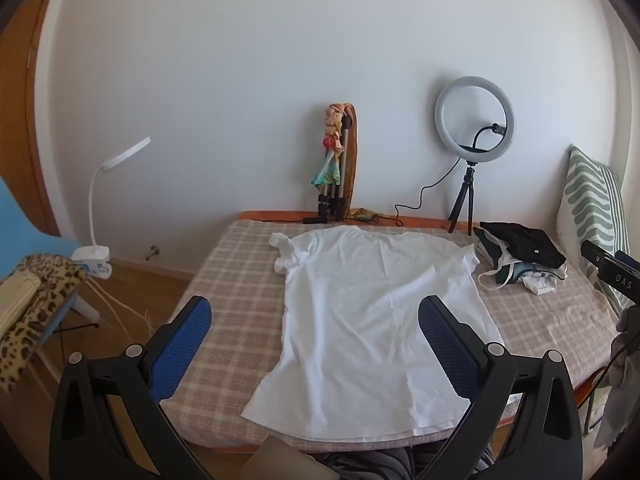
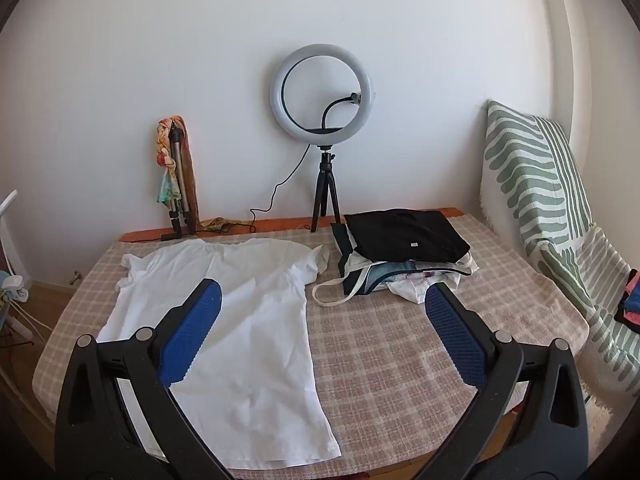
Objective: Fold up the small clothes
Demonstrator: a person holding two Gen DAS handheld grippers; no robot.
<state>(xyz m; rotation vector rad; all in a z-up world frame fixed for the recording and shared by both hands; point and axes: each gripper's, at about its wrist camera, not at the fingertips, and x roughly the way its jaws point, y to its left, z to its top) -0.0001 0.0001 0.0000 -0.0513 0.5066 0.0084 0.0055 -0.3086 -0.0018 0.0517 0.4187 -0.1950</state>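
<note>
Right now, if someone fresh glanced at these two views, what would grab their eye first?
The white T-shirt spread flat on the checked table cover, hem toward the viewer. Behind it, a ring light on a small tripod stands against the wall, with a stack of folded clothes to the shirt's right. Both tools hover open and empty.

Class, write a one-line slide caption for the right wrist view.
Open right claw hovers above a white T-shirt spread flat on the checked table, beside folded clothes.
</note>
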